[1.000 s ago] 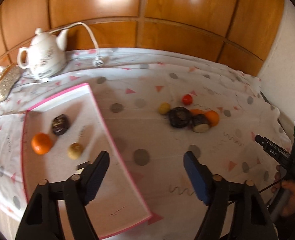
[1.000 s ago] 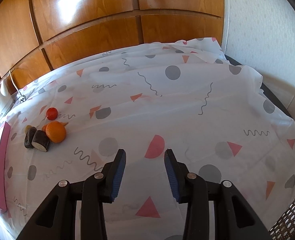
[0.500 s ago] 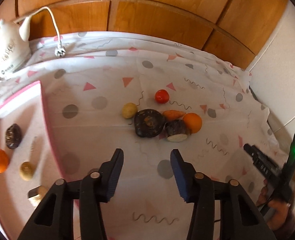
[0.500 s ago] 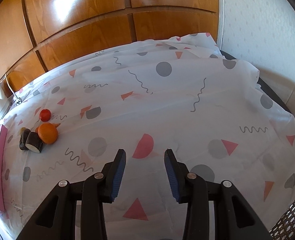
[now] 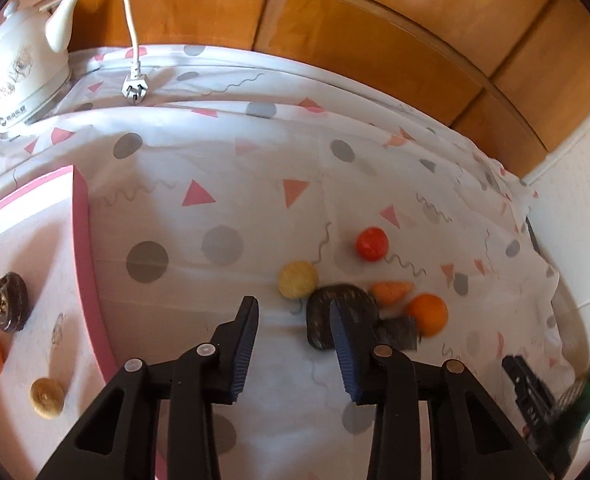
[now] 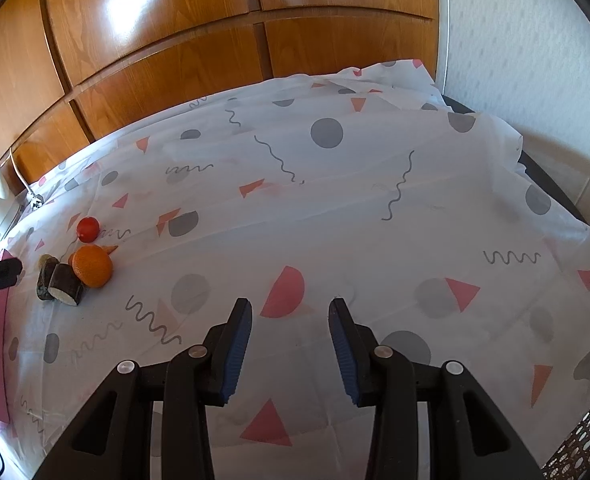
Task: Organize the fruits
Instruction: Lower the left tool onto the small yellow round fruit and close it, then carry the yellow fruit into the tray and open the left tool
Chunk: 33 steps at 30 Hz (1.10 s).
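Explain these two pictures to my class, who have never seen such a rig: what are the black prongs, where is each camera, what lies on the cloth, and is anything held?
A person holds a two-finger gripper in each hand; each carries its own camera looking along the fingers. The left gripper has just been closing, nothing between its jaws. The right gripper is empty too. On the patterned tablecloth lie a small red tomato, a round orange and other produce; the pink-rimmed tray holds more.

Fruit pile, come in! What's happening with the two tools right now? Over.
Left tool empty, jaws just narrowed, nearing fruit pile. Right tool empty over the cloth. Three pieces already in pink tray. Nothing in the way.
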Motion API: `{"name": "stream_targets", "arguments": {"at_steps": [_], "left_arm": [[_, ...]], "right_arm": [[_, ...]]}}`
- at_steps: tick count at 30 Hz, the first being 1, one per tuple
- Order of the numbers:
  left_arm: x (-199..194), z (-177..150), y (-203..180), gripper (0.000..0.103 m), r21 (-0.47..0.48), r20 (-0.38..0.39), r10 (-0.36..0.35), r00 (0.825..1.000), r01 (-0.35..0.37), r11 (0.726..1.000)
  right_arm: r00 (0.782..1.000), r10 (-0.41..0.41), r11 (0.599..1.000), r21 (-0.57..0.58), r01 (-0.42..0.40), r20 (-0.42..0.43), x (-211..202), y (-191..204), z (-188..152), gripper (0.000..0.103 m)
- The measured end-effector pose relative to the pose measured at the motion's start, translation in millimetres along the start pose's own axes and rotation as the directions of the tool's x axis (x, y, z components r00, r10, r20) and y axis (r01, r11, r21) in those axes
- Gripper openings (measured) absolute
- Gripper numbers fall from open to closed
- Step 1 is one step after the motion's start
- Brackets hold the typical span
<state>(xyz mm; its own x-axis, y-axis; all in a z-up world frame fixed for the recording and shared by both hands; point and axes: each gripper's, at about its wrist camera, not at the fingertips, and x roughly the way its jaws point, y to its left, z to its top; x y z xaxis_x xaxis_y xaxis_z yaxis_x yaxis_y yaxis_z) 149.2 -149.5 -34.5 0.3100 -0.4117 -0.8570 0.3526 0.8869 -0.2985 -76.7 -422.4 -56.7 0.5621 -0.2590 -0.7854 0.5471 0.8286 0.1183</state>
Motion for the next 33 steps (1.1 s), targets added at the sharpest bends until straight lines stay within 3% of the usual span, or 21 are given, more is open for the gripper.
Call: {"name": "stream_targets", "arguments": {"at_steps": [7,13,15,16,24,33], "left_arm": [[23,18,1,0.038,-0.063,-0.038,-0.043,0.998,0.04,0.997],[48,23,1,0.037,-0.09,-0.083,-0.024,0.996,0.017,0.996],[49,21,0,0.036,-0.073,-0.063,-0.024,0.998,0.02,0.997],[47,19,1,0.027,-0.073,-0.056,-0.028,0.998,0.024,0.997],[32,9,15,0.026,-0.12,-0.02,-0.08,0.997,0.078,0.99],[3,-14,17,0.026,-0.07,0.03,-0.027,0.999,0.029,0.997]], "right_arm": [[1.0,0.001,1.0,0.004,-0.001,-0.014,5,0,0,0.04],[1.0,0.0,1.0,0.007,0.0,-0.025,7,-2,0,0.04],[1.0,0.001,1.0,0.009,-0.001,-0.029,8,-2,0,0.04],[1.0,0.001,1.0,0.01,-0.001,-0.03,9,-2,0,0.04],[0.999,-0.005,1.0,0.011,0.006,-0.031,9,-2,-1,0.04],[0.999,-0.011,1.0,0.005,0.012,-0.033,10,-1,-1,0.04]]}}
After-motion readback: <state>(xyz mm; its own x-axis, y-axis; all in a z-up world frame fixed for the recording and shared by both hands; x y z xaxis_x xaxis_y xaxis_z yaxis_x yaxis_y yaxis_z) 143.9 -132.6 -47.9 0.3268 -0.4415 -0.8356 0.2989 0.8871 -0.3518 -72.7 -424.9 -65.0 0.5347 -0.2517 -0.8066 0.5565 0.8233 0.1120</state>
